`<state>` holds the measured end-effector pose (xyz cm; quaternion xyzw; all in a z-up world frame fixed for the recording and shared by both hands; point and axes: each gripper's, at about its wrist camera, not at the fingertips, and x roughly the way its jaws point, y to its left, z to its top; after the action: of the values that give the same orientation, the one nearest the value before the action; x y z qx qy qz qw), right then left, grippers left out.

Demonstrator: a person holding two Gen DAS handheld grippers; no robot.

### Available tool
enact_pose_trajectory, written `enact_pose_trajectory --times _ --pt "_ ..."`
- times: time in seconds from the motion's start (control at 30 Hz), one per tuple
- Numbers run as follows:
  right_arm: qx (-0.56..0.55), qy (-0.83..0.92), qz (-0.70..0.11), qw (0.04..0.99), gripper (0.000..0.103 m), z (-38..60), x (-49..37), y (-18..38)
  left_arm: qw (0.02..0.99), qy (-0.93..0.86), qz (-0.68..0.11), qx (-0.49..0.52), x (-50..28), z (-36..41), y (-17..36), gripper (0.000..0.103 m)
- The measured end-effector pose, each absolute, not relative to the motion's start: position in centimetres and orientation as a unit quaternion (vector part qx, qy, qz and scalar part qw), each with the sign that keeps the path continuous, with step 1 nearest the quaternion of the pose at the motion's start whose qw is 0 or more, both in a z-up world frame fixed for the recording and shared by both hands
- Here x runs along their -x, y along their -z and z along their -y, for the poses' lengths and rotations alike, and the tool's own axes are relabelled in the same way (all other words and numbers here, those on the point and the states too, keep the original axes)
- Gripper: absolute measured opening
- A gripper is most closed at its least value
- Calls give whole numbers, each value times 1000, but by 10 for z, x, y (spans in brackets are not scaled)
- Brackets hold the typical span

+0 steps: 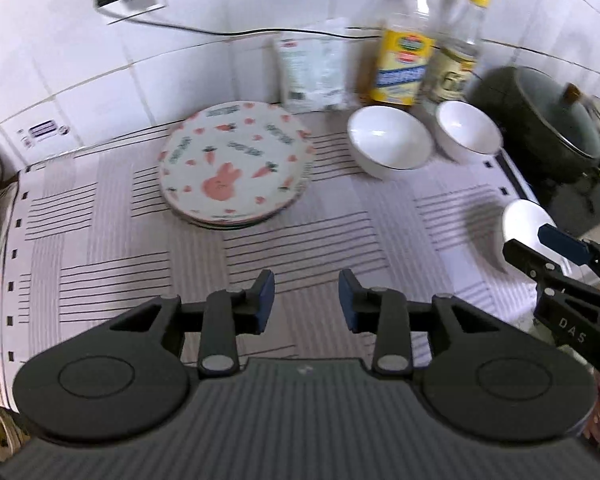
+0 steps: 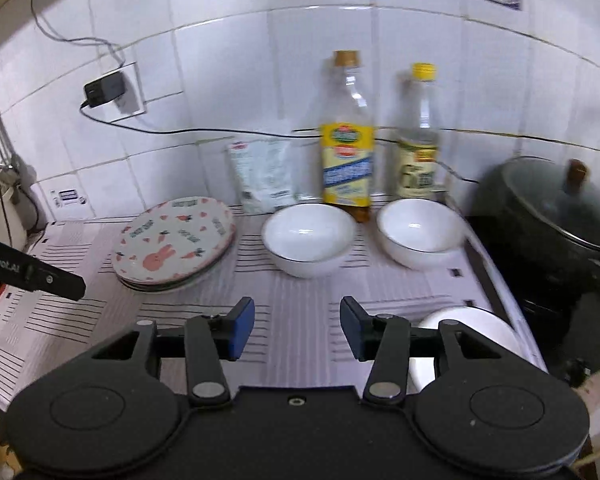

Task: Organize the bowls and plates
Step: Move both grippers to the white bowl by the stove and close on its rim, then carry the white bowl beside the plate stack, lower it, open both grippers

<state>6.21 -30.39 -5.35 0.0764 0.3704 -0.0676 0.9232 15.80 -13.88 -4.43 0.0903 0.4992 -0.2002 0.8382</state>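
Plates (image 1: 236, 164) & bowls (image 1: 390, 136) lie beyond both tools (image 1: 306, 300) (image 2: 297, 328), released, nothing gripped.

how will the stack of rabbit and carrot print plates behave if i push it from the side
The stack of rabbit and carrot print plates looks glazed and rigid, so probably slippery and breakable. Its plates sit slightly offset, so the top one may slide off. On the striped mat, the stack likely drags rather than glides.

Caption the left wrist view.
Open left gripper above striped mat; stacked rabbit-print plates, three white bowls behind.
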Motion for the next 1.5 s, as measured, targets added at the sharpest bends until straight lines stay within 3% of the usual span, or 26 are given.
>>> enact_pose_trajectory --times 0.33,0.6,0.73,0.9,1.1,1.33,1.5 --pt "-82 100 -348 929 68 361 -17 54 826 258 -490 -108 -145 216 50 45" --pt "-41 97 -375 921 70 388 -13 79 814 280 -497 -111 -144 274 70 58" --pt "-23 80 -378 922 89 394 -7 89 808 288 -502 -108 -142 300 83 67" --pt "-17 67 -379 923 95 403 1 106 800 305 -506 -100 -138 327 102 74" --pt "-25 48 -389 919 96 415 8 147 775 330 -523 -126 -143 361 138 74" --pt "-74 51 -378 922 96 426 -1 172 764 328 -549 -89 -150 374 170 70" --pt "-55 44 -377 924 96 422 -7 185 761 321 -558 -75 -156 377 176 45"
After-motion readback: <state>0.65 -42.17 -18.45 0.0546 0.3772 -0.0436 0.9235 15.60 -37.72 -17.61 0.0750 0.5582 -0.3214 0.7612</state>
